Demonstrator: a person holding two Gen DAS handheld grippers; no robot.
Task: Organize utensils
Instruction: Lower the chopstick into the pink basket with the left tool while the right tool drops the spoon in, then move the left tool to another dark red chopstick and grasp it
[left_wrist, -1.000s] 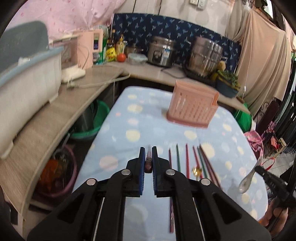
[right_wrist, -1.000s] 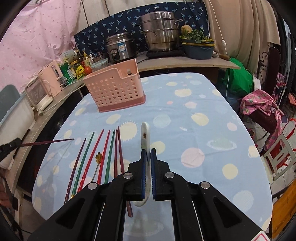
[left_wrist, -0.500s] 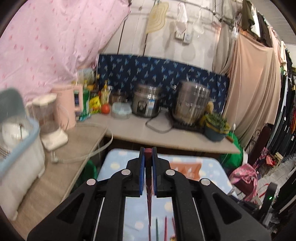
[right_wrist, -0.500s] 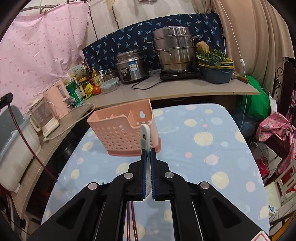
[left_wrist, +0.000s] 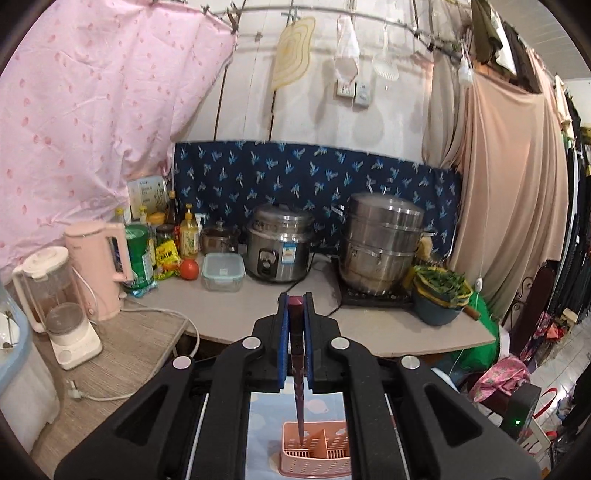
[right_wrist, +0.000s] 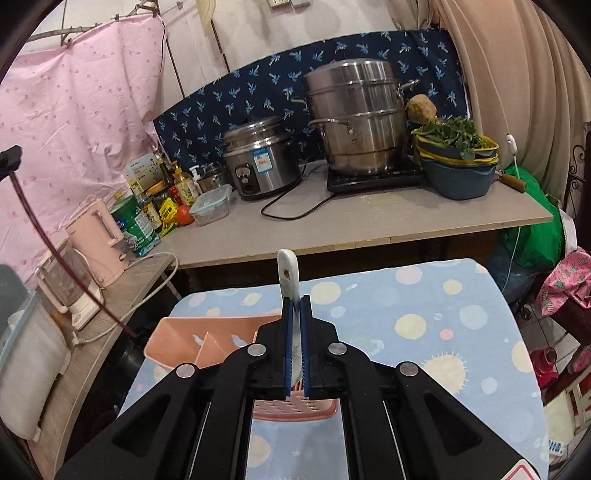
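My left gripper (left_wrist: 295, 301) is shut on a dark red chopstick (left_wrist: 297, 376). The stick hangs down from the jaws, and its tip points into the left compartment of the pink utensil basket (left_wrist: 332, 446) far below. My right gripper (right_wrist: 295, 301) is shut on the handle of a white spoon (right_wrist: 289, 271), which sticks up past the pads. That pink basket (right_wrist: 184, 336) sits just under and left of the right gripper, on the blue spotted tablecloth (right_wrist: 424, 325). At the left edge of the right wrist view the chopstick (right_wrist: 55, 251) slants down towards the basket.
Behind the table a counter (right_wrist: 369, 225) carries a rice cooker (right_wrist: 258, 158), a steel steamer (right_wrist: 354, 122), a bowl of greens (right_wrist: 458, 166), bottles and a lidded box. A pink kettle (left_wrist: 99, 266) and blender (left_wrist: 55, 302) stand on the left shelf.
Both grippers rose from the table and moved toward the pink basket with their utensils. The left one tilted up, so the chopstick now hangs over the basket. The loose chopsticks left view.
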